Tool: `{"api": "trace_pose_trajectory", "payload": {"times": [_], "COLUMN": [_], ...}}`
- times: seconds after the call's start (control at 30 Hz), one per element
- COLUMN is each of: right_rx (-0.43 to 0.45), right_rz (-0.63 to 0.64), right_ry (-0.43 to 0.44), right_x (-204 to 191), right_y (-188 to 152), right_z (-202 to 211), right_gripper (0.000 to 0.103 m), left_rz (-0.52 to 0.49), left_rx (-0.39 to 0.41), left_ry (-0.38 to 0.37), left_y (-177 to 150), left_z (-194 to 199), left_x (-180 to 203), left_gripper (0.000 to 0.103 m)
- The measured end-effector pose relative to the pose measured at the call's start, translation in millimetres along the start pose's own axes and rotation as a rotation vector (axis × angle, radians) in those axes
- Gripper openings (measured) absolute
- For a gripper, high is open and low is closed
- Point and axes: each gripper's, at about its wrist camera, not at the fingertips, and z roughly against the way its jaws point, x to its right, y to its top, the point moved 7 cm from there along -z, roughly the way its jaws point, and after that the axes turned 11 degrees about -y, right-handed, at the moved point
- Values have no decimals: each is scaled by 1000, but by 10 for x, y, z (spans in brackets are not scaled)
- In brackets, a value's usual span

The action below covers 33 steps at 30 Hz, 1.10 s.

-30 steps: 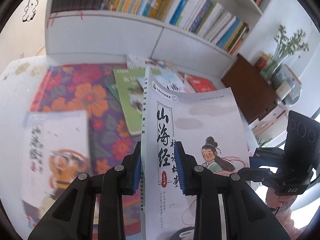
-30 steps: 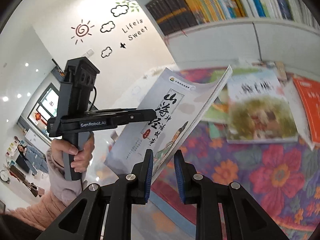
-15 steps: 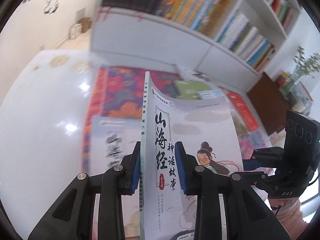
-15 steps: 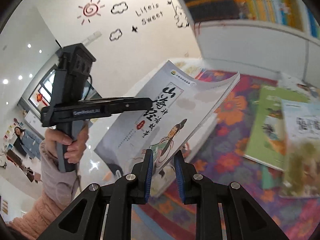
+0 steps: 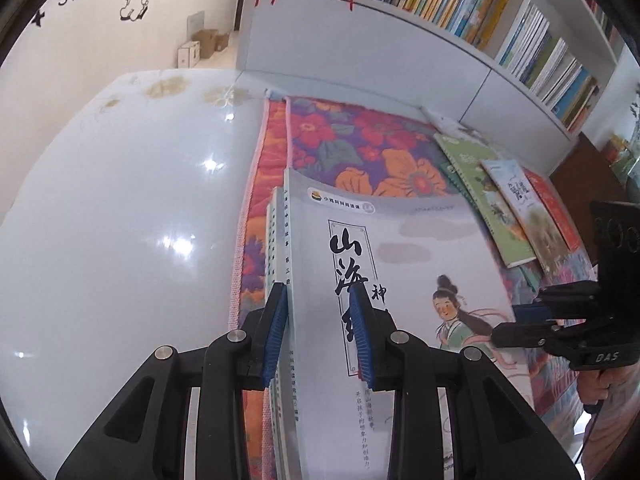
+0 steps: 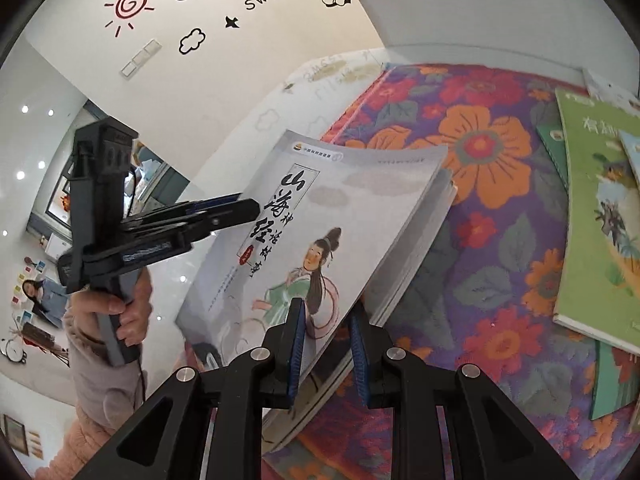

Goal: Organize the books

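A grey-white storybook [image 5: 420, 240] with a black brush title and a drawn figure in green is held between both grippers. My left gripper [image 5: 318, 292] is shut on its spine side. My right gripper [image 6: 326, 308] is shut on its opposite long edge, and it shows in the left wrist view as the right gripper [image 5: 520, 320]. In the right wrist view the left gripper [image 6: 236, 210] clamps the book [image 6: 320, 220] from the left. A matching book [image 5: 272, 240] lies just beneath on the floral cloth [image 5: 360, 148], its page edges [image 6: 424, 240] showing. Whether the two books touch I cannot tell.
Green picture books [image 6: 592, 220] and a red book [image 5: 554, 216] lie spread on the cloth to the right. A white bookshelf [image 5: 440, 12] full of books stands behind. The glossy white table [image 5: 120, 220] stretches to the left. A person's hand [image 6: 112, 308] grips the left gripper's handle.
Both grippers have carried the book left and downward, from above the scattered books to just over the matching book at the cloth's left edge. Both grips are unchanged.
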Motion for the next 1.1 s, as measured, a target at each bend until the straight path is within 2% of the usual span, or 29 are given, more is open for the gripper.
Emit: {"api": "trace_pose_trajectory", "payload": {"times": [0.1, 0.2, 0.3, 0.47, 0.53, 0.63, 0.7, 0.77, 0.83, 0.9, 0.97, 1.1], "right_rx": [7, 9, 10, 5, 0, 37, 40, 21, 31, 74, 131, 214], "right_rz": [21, 46, 85, 76, 58, 109, 91, 9, -47, -75, -112, -189], "right_ry": [-19, -37, -58, -64, -72, -199, -222, -151, -122, -129, -158, -168], "right_x": [-20, -66, -100, -85, -54, 79, 235, 443, 632, 845, 1114, 1616], "right_y": [-14, -16, -18, -59, -62, -65, -97, -148, -174, -170, -160, -230], "right_z": [0, -21, -65, -29, -14, 42, 87, 149, 241, 384, 590, 988], "right_gripper": [22, 22, 22, 24, 26, 26, 26, 26, 26, 26, 26, 26], "left_rz": [1, -17, 28, 68, 92, 120, 130, 119, 88, 61, 54, 57], "left_rx": [-2, -4, 9, 69, 92, 108, 113, 125, 123, 131, 139, 129], "left_ry": [15, 86, 74, 151, 159, 165, 169, 154, 153, 132, 71, -16], "left_y": [2, 1, -5, 23, 45, 75, 82, 121, 197, 325, 429, 536], "left_z": [10, 27, 44, 219, 313, 361, 358, 337, 273, 148, -35, -589], "left_x": [-6, -56, -115, -184, -179, -166, -105, 51, 243, 534, 860, 1499], "left_gripper": [30, 30, 30, 30, 30, 30, 30, 30, 30, 30, 31, 31]}}
